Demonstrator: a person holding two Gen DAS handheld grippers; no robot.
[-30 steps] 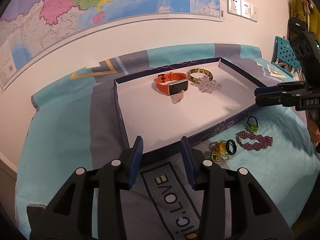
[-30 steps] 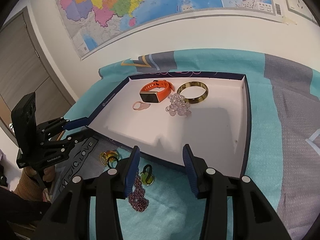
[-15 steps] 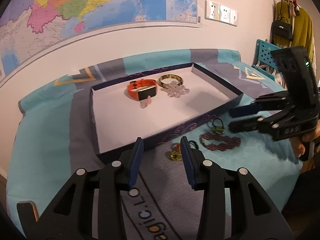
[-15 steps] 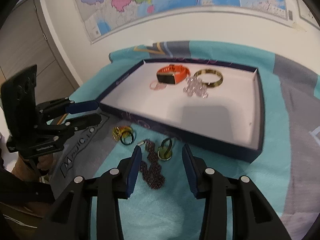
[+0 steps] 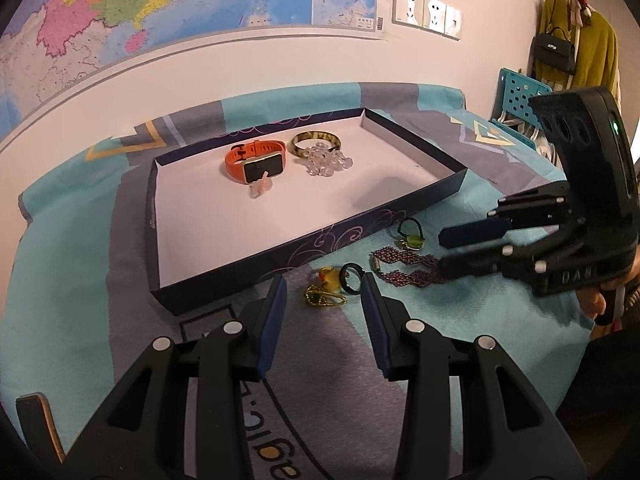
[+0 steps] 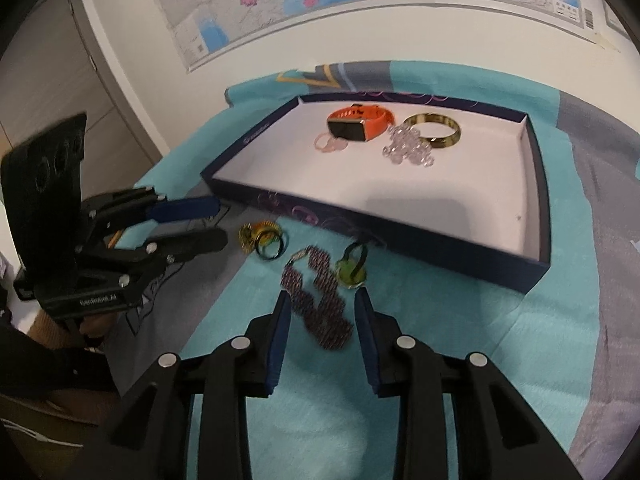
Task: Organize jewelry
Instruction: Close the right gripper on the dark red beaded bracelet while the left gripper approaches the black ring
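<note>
1. Both of your grippers have swung from the tray toward the loose jewelry on the blanket; your right gripper [image 6: 320,312] has just been narrowing its jaws, pads not pressing anything.
2. Right jaws are apart, the purple beaded bracelet [image 6: 320,300] seen between them; contact with it can't be told.
3. Your left gripper [image 5: 324,292] is apart and empty, aimed at the gold piece [image 5: 324,299] and dark ring [image 5: 351,273].
4. Green ring [image 6: 352,270] lies just beside the tray wall [image 6: 400,240].
5. Tray holds the orange watch [image 5: 254,160], bangle [image 5: 314,142], clear beads [image 5: 326,162] and pink ring [image 6: 330,143].
</note>
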